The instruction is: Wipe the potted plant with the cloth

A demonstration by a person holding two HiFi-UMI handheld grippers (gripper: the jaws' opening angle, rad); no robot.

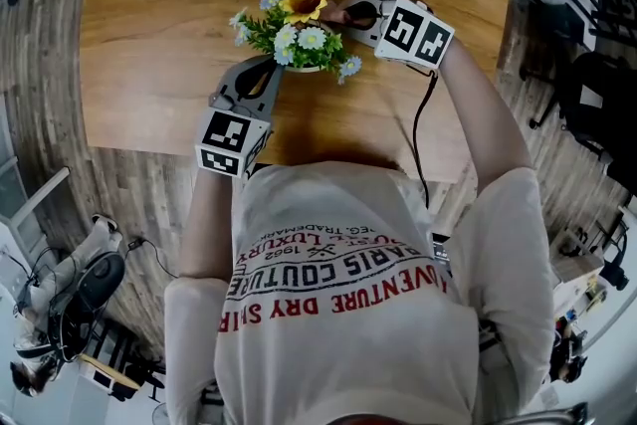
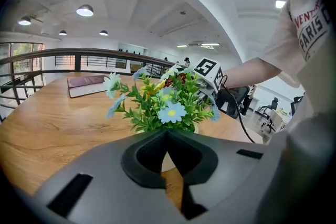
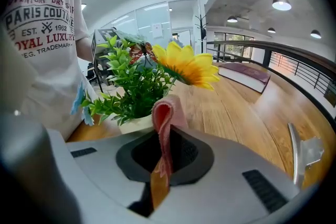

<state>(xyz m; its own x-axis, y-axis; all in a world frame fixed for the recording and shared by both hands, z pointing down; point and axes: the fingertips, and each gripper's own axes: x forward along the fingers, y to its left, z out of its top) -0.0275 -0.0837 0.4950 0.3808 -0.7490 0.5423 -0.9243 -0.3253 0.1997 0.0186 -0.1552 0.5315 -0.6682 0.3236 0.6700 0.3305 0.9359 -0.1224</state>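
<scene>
The potted plant (image 1: 296, 35) stands on the wooden table (image 1: 159, 25): green leaves, small blue and white flowers and one sunflower (image 1: 308, 0) in a white pot (image 3: 137, 123). My left gripper (image 1: 271, 73) comes in from the near side. It is shut, with its tips meeting right against the pot below the leaves (image 2: 163, 105); no grip on the rim shows. My right gripper (image 1: 350, 15) is at the plant's right, beside the sunflower (image 3: 190, 66). It is shut on a folded pink cloth (image 3: 164, 115), which sticks up out of the jaws close to the leaves.
A dark red book (image 2: 86, 84) lies at the table's far side, also in the right gripper view (image 3: 247, 73). A metal object (image 3: 301, 153) lies on the wood to the right. A black cable (image 1: 418, 129) hangs from my right gripper. Railings (image 2: 68, 63) border the area.
</scene>
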